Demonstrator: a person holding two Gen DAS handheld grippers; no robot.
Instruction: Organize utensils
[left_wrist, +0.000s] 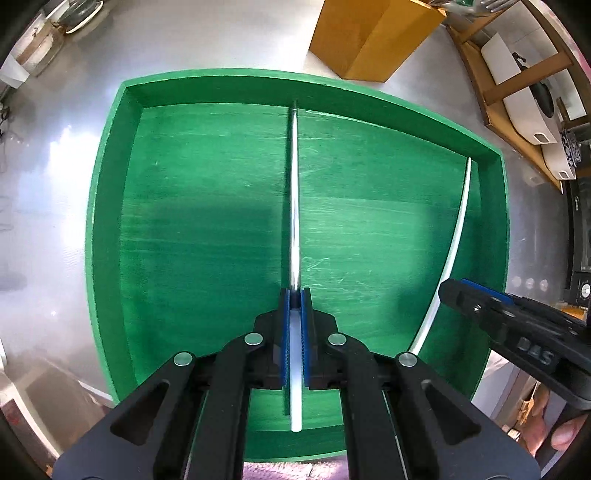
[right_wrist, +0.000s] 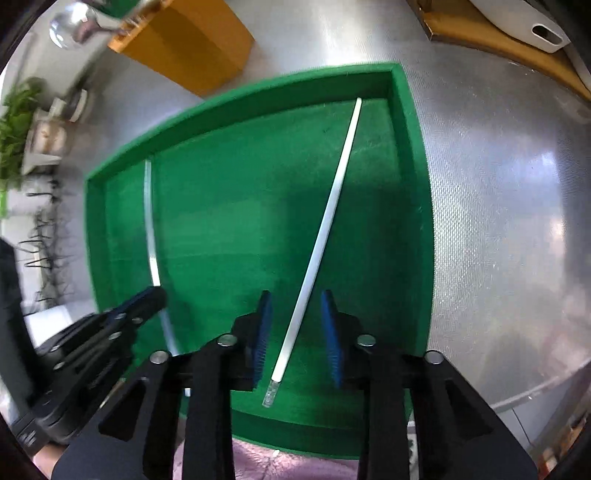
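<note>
A green wooden tray (left_wrist: 110, 206) lies on a metal table. My left gripper (left_wrist: 295, 299) is shut on a white divider strip (left_wrist: 294, 192) that stands on edge down the tray's middle, reaching the far wall. A second white strip (right_wrist: 325, 236) lies slanted on the tray floor near the right wall; it also shows in the left wrist view (left_wrist: 452, 251). My right gripper (right_wrist: 295, 306) is open, its blue pads either side of this strip's near end without touching it. The left gripper (right_wrist: 147, 299) and its strip (right_wrist: 149, 221) show in the right wrist view. The tray (right_wrist: 417, 206) holds no utensils.
A yellow-brown box (left_wrist: 369, 33) stands just behind the tray, with a spoon (right_wrist: 70, 26) near it. A wooden rack with white dishes (left_wrist: 524, 92) is at the back right. Jars and a plant (right_wrist: 14, 122) are at the far left.
</note>
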